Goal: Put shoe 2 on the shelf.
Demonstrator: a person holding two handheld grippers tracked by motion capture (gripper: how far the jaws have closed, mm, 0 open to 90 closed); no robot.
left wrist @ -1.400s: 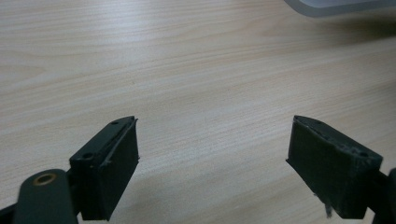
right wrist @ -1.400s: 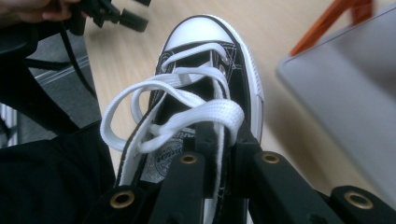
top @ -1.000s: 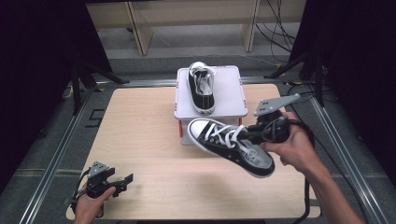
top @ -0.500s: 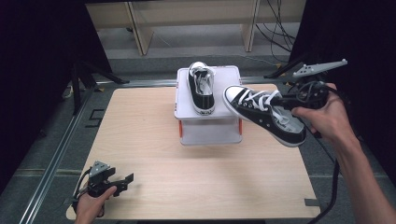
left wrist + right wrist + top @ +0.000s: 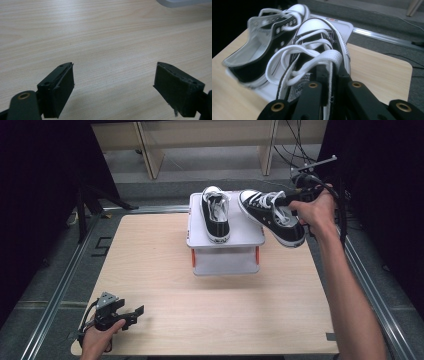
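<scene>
One shoe (image 5: 216,214) already set on the white stand (image 5: 250,236), toe toward the far edge. Second shoe (image 5: 272,216) held in the air over the stand's right edge, clamped by the tongue and laces in the closed right gripper (image 5: 294,195), toe also pointing away, not yet touching the top. Left gripper (image 5: 131,314) idle near the table (image 5: 150,270) front-left corner, jaws apart, nothing between them. By the look of it, about half done: left to do, lowering the second shoe beside the first and letting go.
</scene>
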